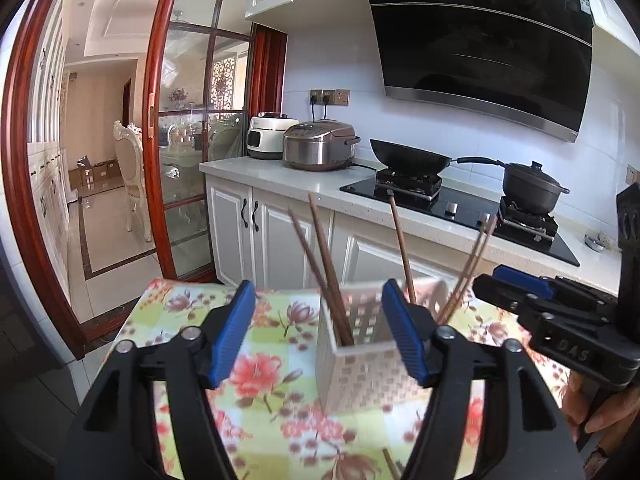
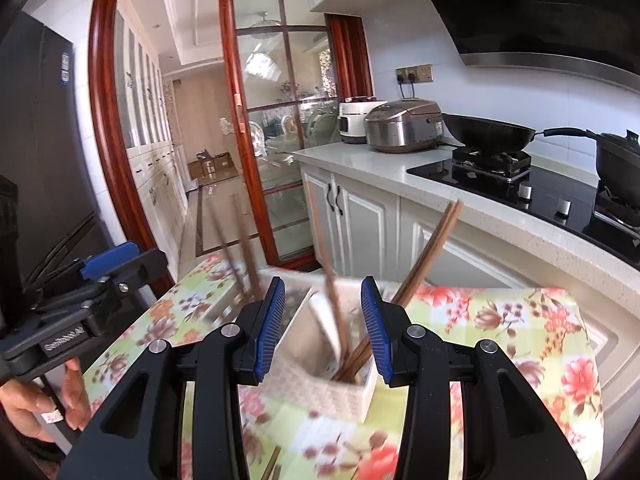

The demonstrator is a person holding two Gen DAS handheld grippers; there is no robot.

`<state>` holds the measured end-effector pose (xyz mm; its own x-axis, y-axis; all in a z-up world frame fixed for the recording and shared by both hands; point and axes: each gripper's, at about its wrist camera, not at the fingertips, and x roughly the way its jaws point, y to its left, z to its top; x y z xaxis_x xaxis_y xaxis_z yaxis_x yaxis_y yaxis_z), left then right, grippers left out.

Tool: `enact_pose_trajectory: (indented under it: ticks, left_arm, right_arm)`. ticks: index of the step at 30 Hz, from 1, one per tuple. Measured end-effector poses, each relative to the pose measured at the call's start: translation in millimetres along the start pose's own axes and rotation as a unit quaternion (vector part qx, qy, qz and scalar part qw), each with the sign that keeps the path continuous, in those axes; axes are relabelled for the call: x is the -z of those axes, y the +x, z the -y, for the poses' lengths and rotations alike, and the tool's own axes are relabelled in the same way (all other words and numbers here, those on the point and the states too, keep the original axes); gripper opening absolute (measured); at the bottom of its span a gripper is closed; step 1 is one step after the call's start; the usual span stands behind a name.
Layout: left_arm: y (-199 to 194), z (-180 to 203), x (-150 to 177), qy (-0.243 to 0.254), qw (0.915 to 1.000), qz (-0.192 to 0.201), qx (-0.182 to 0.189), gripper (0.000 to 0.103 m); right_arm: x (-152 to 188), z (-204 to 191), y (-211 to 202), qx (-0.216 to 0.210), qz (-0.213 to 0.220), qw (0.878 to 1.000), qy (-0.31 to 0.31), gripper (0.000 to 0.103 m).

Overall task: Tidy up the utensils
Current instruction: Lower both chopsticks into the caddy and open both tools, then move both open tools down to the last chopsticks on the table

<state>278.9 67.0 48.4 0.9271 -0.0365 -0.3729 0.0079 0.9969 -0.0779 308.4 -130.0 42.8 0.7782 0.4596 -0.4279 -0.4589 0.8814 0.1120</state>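
while both claws hang spread with nothing pinched, the left gripper (image 1: 318,332) and right gripper (image 2: 323,326) flank the white woven holder (image 1: 356,376) on the floral tablecloth (image 1: 264,376). wooden chopsticks (image 1: 324,264) lean loosely in it, splayed outward. any sideways nudge from a finger could tip the light holder or flick sticks out; one more stick (image 1: 390,464) lies on the cloth, easily missed.
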Motion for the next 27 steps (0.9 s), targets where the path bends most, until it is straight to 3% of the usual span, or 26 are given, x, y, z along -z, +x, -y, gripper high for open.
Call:
enact_pose_trajectory:
  ticks: [2,8,16,23,27]
  left_arm:
    - [-13,0,15,0.004,1.0000,0.000,-0.004,0.080]
    - [-50,6,78,0.016,0.9993,-0.027,-0.019,0.095]
    - [-80,10,138,0.019,0.9975,-0.063,-0.026,0.098]
    - [-73,11,159,-0.002,0.9943,-0.103,-0.028,0.098]
    - [-70,12,163,0.001,0.9940,-0.105,-0.029,0.098]
  right_arm:
    - [15,-6,-13,-0.003,-0.001,1.000,-0.005,0.039]
    - [73,-13,-42,-0.011,-0.027,0.999,0.014,0.045]
    - [139,-17,-58,-0.014,-0.082,0.996,0.038,0.045]
    - [173,-26,-45,-0.009,-0.138,0.990,0.023,0.045]
    - [179,-28,-30,-0.005,-0.166,0.986,0.023,0.045]
